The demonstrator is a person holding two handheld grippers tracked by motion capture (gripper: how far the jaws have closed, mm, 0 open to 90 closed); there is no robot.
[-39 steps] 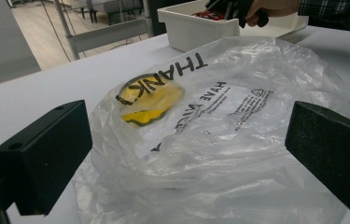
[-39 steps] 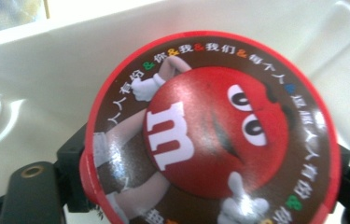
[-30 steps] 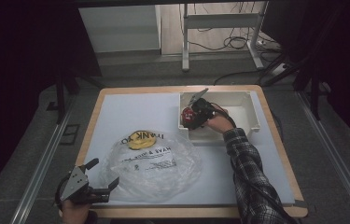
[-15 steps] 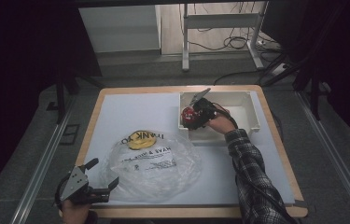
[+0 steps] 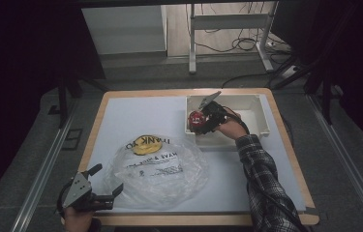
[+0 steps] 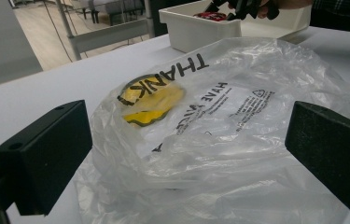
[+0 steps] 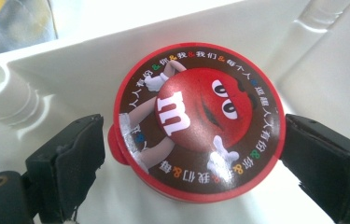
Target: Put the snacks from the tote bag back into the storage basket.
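A: Report the right gripper (image 5: 202, 121).

B: It sits inside the white rectangular plastic bin (image 5: 261, 126) at the table's far right. Its jaws have just been opening and now flank the round red candy tin with a cartoon lid (image 7: 199, 121). A gap shows at the left pad; contact at the right pad cannot be told.

A: And the tin?

B: Lying on the bin floor, by its left wall.

A: The left gripper (image 5: 102, 186)?

B: Jaws wide apart, empty, at the near edge of the crumpled clear plastic bag with black lettering (image 5: 162, 166).
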